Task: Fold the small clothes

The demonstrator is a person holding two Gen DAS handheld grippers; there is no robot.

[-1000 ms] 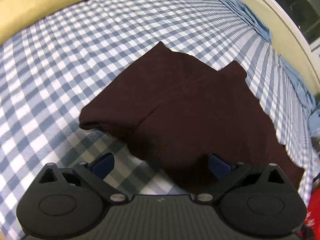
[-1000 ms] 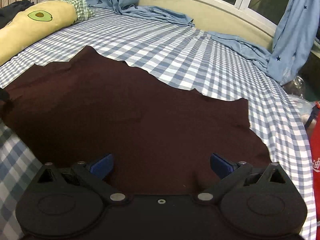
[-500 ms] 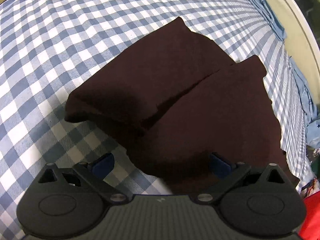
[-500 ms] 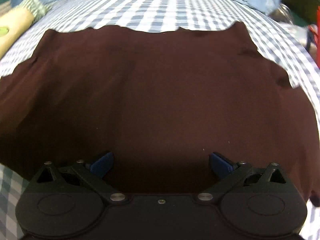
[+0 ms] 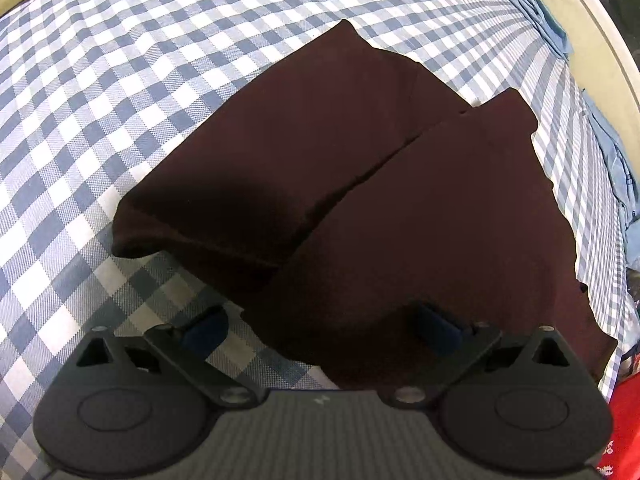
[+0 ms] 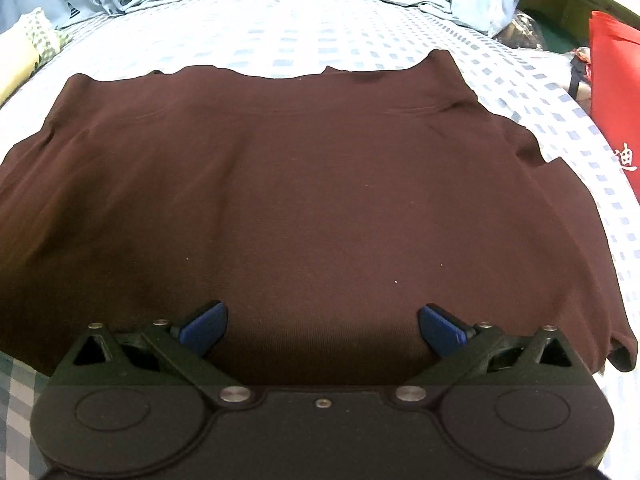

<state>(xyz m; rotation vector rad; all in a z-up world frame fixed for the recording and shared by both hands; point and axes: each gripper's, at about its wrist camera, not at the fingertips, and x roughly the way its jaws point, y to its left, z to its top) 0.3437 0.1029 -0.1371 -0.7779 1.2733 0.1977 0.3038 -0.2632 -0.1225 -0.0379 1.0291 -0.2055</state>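
On blue-white gingham bedsheet [image 5: 120,92]: dark maroon garment [image 5: 400,208], soft knit, lying flat, left part folded over as a slab, fold seam running near-left to far-right. Left gripper [image 5: 320,326] jaws wide open over its near edge, gripping nothing. Right gripper [image 6: 322,322] also spread open above the cloth. Red bag [image 6: 616,92] far right.

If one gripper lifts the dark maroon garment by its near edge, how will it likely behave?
The maroon garment probably drapes limply: it lies flat on the checked bedsheet with soft wrinkles. Its folded-over flap looks loose, so it may fall open. It seems light, and the knit-looking surface is unlikely to slip from the jaws.
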